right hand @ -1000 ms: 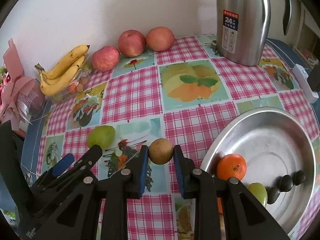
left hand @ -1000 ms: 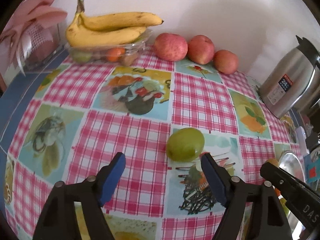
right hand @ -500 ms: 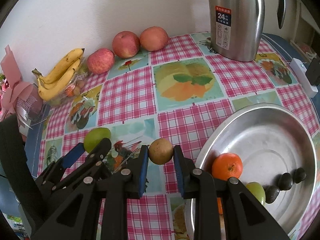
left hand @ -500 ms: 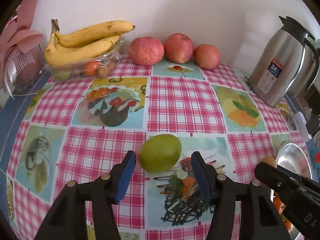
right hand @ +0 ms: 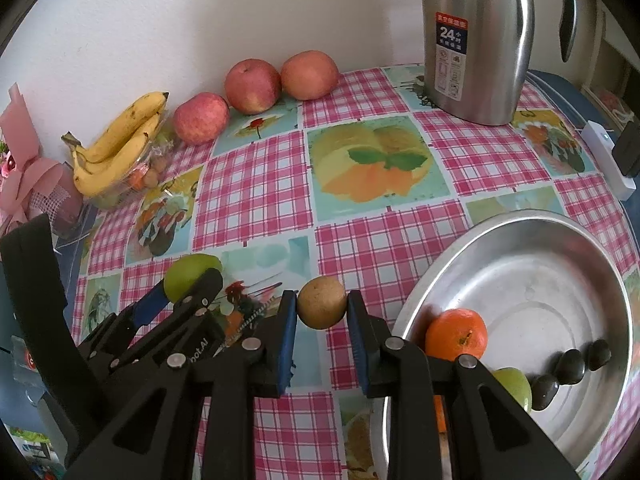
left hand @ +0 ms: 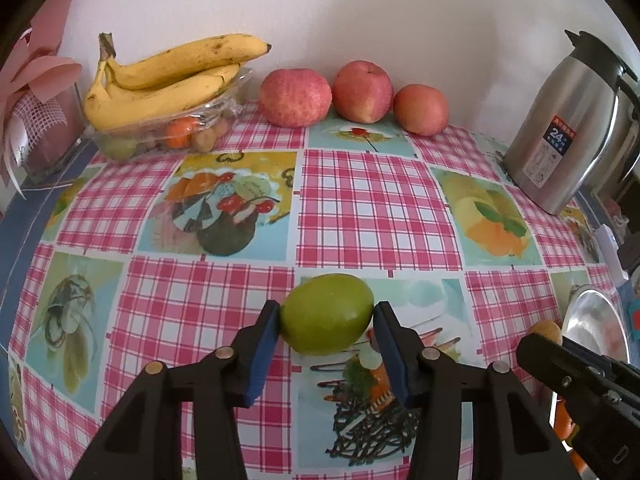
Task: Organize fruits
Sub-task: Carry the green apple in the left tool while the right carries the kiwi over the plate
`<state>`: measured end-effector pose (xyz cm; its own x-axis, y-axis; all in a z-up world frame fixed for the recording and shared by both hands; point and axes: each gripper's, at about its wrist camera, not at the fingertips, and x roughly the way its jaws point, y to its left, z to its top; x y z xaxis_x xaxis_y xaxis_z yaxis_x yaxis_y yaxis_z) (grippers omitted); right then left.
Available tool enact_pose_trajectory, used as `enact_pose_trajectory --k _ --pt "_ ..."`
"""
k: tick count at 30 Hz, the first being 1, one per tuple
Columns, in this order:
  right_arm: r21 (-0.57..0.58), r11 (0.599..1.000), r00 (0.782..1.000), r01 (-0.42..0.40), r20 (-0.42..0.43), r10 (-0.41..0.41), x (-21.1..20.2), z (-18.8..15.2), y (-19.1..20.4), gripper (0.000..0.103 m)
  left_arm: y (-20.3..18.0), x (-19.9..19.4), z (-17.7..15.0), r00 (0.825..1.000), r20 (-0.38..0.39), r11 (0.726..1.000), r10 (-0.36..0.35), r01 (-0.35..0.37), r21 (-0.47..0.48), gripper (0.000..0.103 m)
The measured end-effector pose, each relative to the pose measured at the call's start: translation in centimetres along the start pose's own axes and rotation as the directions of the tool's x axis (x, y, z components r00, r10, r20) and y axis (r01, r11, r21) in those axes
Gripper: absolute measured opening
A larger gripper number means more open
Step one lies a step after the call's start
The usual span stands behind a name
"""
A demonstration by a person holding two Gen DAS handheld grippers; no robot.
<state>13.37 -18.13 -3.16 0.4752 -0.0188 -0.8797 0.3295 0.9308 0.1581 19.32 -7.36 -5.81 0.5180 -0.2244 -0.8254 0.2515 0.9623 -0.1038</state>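
Green fruit (left hand: 327, 313) lies crosswise between the left gripper (left hand: 326, 322), whose jaws have just been closing onto its ends; the right gripper (right hand: 321, 312) clamps a brown fruit (right hand: 322, 302) beside the metal bowl (right hand: 568, 240).

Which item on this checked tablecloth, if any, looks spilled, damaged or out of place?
Nothing stands out. No fruit looks spilled or damaged; three red apples sit in a row by the wall, and the yellow bananas rest on their clear plastic tray.

Checked tablecloth (left hand: 372, 208): apples (left hand: 295, 97), flask (left hand: 568, 136), pan (right hand: 532, 240).
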Motion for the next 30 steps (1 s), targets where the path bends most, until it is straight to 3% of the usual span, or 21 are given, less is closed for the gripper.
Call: enact_pose_trajectory --k 30 --pt "-0.055 0.998 0.999 0.027 0.022 -0.026 -3.3 -2.2 0.3 0.026 -0.1 -5.5 -1.4 0.998 -0.059 0.995 0.003 -0.009 -0.103 0.051"
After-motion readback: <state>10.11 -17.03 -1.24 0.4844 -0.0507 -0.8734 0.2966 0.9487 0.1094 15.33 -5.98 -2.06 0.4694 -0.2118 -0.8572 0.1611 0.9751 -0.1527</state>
